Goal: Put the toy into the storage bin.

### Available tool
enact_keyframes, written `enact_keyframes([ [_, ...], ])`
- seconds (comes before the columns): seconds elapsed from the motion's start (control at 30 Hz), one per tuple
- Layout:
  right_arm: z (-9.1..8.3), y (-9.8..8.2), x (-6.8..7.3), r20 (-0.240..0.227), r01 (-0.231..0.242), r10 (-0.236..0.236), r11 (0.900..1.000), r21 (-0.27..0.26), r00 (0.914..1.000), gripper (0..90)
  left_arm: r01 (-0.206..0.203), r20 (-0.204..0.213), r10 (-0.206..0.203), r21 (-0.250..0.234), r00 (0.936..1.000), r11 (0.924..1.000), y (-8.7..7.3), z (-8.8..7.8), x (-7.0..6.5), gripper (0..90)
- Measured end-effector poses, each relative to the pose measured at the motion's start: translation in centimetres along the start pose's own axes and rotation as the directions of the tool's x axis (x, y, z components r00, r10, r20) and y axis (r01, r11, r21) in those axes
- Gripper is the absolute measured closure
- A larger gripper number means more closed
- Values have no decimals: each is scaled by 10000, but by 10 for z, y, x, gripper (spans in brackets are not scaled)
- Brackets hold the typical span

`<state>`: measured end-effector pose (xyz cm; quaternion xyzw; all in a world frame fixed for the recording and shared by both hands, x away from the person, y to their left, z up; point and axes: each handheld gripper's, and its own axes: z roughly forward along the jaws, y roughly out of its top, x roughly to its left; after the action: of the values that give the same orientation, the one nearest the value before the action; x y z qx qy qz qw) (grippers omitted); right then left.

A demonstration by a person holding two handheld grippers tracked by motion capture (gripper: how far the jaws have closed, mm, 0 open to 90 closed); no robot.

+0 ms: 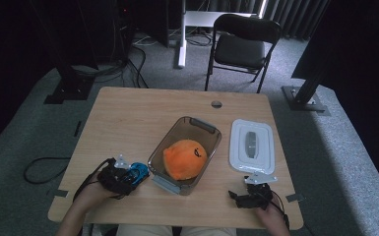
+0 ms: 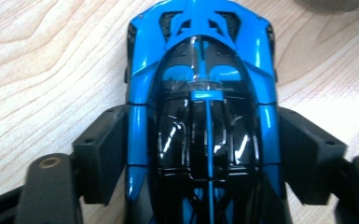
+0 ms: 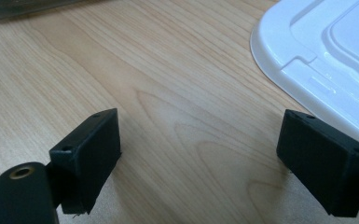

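Note:
A blue and black toy car (image 1: 139, 172) sits on the wooden table (image 1: 128, 118) at the front left, just left of a clear plastic container (image 1: 204, 129). My left gripper (image 1: 128, 176) is around it. In the left gripper view both black pads (image 2: 105, 149) touch the flanks of the car (image 2: 200, 56), whose nose points away from me. An orange plush toy (image 1: 184, 158) lies inside the container. My right gripper (image 1: 246, 194) rests at the front right, and the right gripper view shows it open (image 3: 200, 154) over bare wood.
A white container lid (image 1: 251, 146) lies flat to the right of the container, and its edge (image 3: 317, 60) is close to the right gripper's right jaw. A black folding chair (image 1: 243, 44) stands beyond the table's far edge.

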<state>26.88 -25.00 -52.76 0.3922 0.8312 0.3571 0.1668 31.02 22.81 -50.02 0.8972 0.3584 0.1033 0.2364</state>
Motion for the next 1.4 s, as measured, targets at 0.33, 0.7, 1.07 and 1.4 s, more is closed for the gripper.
enact_keyframes([
  [0.33,1,2,1,22,-166,166,9999,-42,9999,132,-125,9,125,-32,9999,9999,-1,-1,1,264],
  [0.7,6,24,8,-262,-68,53,9983,-582,9996,134,236,243,-230,-227,9994,9995,-2,-6,9,266],
  [1.07,34,52,26,-299,428,-437,9986,-300,9986,135,112,-69,-113,-142,9999,9998,0,-20,15,288],
  [1.4,44,61,29,-416,117,-139,9986,-516,9990,135,103,-419,-122,-446,9990,9990,14,-43,22,288],
])
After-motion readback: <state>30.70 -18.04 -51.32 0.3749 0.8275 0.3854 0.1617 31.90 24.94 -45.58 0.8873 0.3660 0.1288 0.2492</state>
